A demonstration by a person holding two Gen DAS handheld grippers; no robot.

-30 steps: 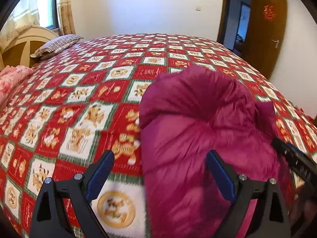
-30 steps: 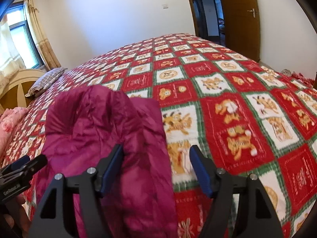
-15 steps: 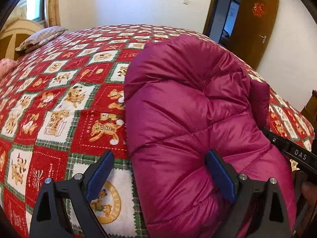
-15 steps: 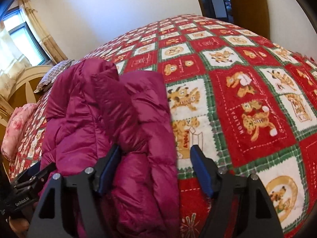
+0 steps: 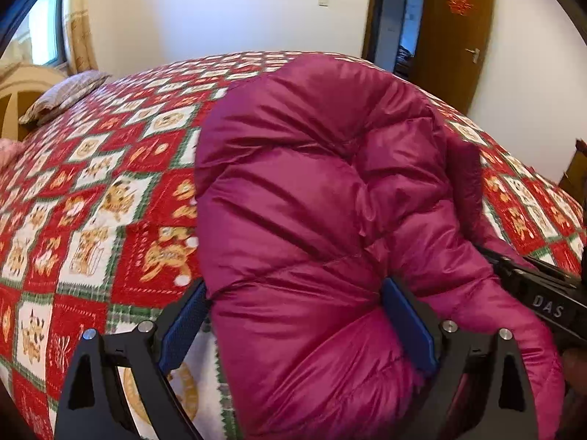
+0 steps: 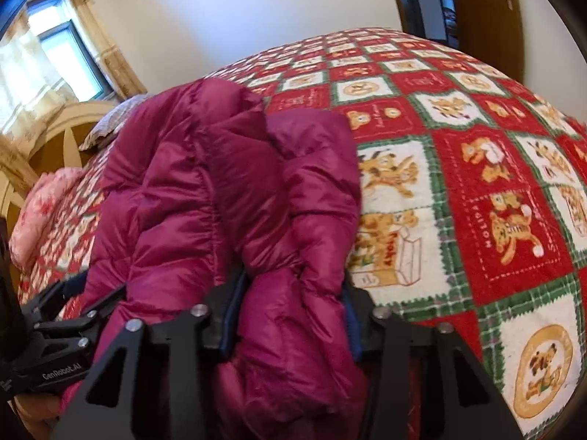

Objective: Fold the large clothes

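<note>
two grippers angle down at a magenta puffer jacket point(image 5: 330, 201) bundled on the bed's red holiday quilt point(image 5: 91, 201). left gripper point(image 5: 297, 326) straddles the jacket's near left edge, jaws wide but closing, pads touching fabric. right gripper point(image 6: 290, 315) has jaws closing, pinching the near right fold. the jacket's long axis runs away from both cameras toward the far wall.
</note>
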